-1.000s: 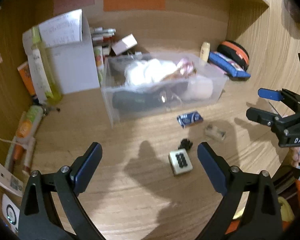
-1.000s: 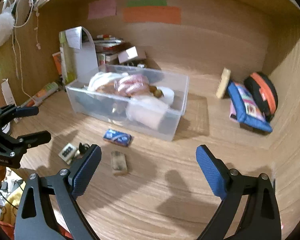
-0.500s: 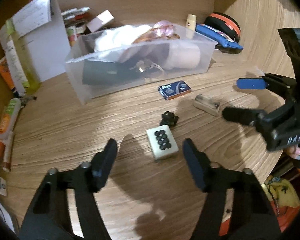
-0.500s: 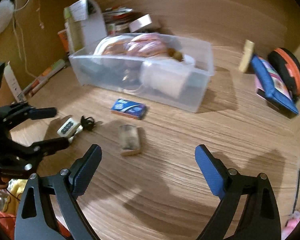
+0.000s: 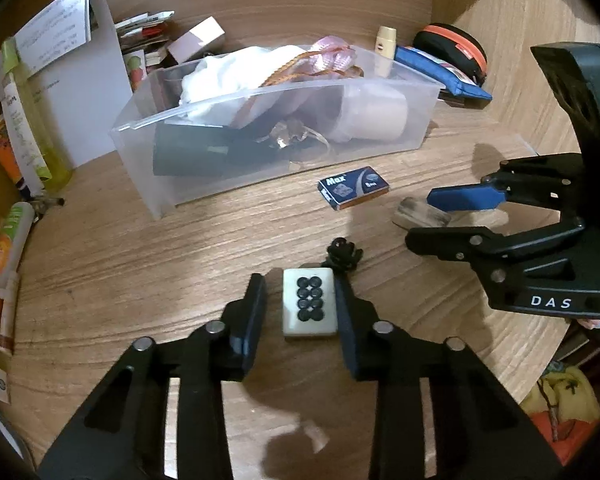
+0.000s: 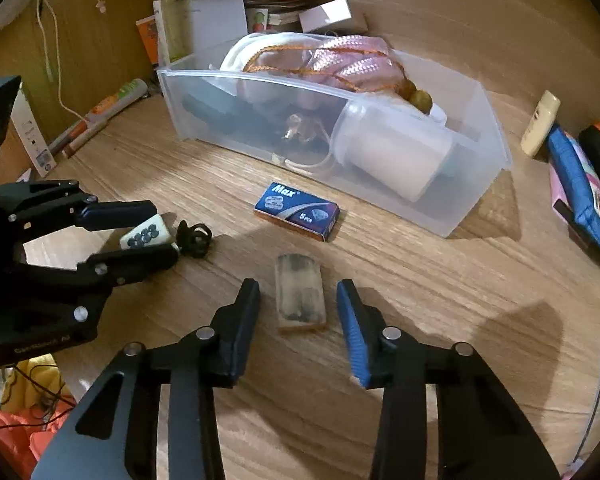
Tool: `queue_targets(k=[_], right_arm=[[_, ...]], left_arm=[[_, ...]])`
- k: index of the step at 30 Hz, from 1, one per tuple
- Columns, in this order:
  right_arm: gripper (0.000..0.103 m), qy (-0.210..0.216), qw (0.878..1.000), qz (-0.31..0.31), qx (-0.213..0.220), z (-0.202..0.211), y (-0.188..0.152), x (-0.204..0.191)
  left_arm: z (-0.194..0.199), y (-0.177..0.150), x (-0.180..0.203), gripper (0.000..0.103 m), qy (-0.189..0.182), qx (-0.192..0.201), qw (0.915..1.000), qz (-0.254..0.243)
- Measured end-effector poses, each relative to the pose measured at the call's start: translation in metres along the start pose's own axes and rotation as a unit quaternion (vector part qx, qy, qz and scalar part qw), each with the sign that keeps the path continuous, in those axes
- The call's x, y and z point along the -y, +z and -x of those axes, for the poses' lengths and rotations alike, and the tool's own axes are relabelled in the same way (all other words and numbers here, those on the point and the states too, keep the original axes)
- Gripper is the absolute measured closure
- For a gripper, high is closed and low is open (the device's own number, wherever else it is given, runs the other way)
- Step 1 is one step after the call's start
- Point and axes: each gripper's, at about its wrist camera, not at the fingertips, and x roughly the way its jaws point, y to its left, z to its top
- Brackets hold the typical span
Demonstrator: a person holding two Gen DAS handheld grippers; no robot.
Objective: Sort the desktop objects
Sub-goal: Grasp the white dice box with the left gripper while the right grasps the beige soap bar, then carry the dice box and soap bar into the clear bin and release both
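A white mahjong tile (image 5: 309,303) with black dots lies on the wooden desk between the jaws of my left gripper (image 5: 300,292), which stand close on either side with a small gap on the left. It also shows in the right wrist view (image 6: 145,236). A worn eraser block (image 6: 299,298) lies between the jaws of my right gripper (image 6: 298,294), which are open and apart from it. A small black clip (image 5: 343,255) lies just beyond the tile. A blue Max box (image 6: 297,211) lies in front of the clear bin (image 6: 440,216).
The clear bin (image 5: 148,184) holds cloth, a roll and dark items. A white paper holder (image 5: 80,92), tubes and pens (image 5: 8,248) stand left. A blue pouch (image 6: 580,184) and black-orange case (image 5: 452,46) lie at the right by the wooden side wall.
Both grippers moved forward and down. The left one narrowed around the mahjong tile; the right one narrowed around the eraser block.
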Motion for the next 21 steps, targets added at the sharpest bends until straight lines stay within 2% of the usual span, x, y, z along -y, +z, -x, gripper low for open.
queue_targets(k=[1,3,4,10,16,21], right_arm=[[0.069,0.001,1.000,0.001,0.003,0.000,0.000,-0.001],[0.079,0.000,1.000,0.009,0.007,-0.001,0.001,-0.004],[0.081,-0.002,1.000,0.014,0.008,-0.001,0.001,-0.006],[0.081,0.004,1.000,0.016,0.014,0.003,0.001,-0.011],[0.081,0.007,0.999,0.009,0.051,0.026,0.007,-0.008],[0.081,-0.015,0.997,0.013,0.074,0.044,0.016,-0.005]], left_arm=[[0.000,0.000,-0.001,0.079,0.001,0.001,1.0000,0.000],[-0.001,0.000,-0.003,0.079,0.003,0.004,1.0000,0.002],[-0.001,0.000,-0.004,0.079,0.001,0.004,1.0000,0.004],[0.009,0.002,-0.014,0.079,0.001,0.022,0.9995,0.023],[0.025,0.007,-0.024,0.079,0.005,0.050,0.9977,0.046],[0.043,0.022,-0.030,0.079,0.011,0.082,0.9954,0.048]])
